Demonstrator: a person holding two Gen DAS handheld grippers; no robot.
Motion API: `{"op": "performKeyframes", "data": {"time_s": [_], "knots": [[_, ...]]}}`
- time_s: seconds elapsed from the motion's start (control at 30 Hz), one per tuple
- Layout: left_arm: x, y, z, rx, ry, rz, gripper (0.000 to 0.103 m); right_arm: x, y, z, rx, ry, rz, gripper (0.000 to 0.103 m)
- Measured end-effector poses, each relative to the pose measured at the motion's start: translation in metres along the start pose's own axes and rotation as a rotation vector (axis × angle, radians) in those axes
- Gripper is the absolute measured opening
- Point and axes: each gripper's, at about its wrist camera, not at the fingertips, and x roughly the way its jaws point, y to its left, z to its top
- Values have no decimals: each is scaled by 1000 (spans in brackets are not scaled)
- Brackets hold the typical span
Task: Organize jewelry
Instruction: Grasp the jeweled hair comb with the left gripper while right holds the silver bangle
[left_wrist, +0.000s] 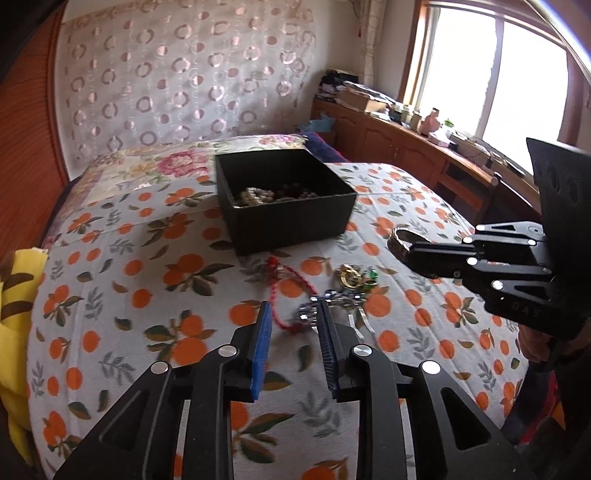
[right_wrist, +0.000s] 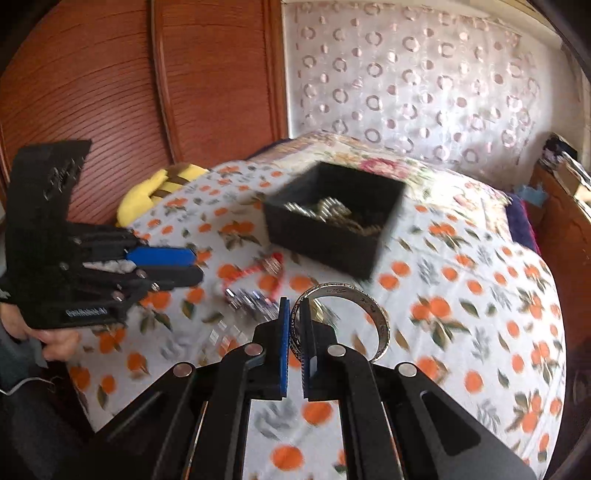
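Ahead of both our grippers, the bedspread (left_wrist: 110, 258) with its orange print carries everything. The black box (left_wrist: 288, 199) sits on it straight ahead of our left jaws and ahead and slightly right of our right jaws, already holding pearls and other pieces.

Our right gripper (right_wrist: 294, 306) has its jaws clamped on the rim of a silver bangle (right_wrist: 369, 299), whose loop sticks out to the right of the fingertips, clear of the bed. We judge the step in hand to be carrying it to the box: we should bring the loop over the opening, lower it inside the walls, then release, so it cannot catch on the rim.

Our left gripper (left_wrist: 294, 306) hangs with its jaws apart and empty, just short of the loose jewelry: a red cord (left_wrist: 291, 275), a silver chain (left_wrist: 325, 301) and a gold ring (left_wrist: 351, 277).
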Motion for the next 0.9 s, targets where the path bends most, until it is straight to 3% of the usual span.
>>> {"op": "performKeyframes", "data": {"time_s": [0.27,0.37,0.43,0.9], "knots": [[22,-27,3,51,47,-12,46,-4,-19,-30,35,23,-35,6],[30,-31,5,60,67,-6,49,-4,-24,-33,50,24,-36,6],[36,-34,7,67,80,3,58,-4,-25,-34,55,23,-36,6],[64,-39,4,105,153,60,62,-5,-24,-36,53,21,-33,6]]}}
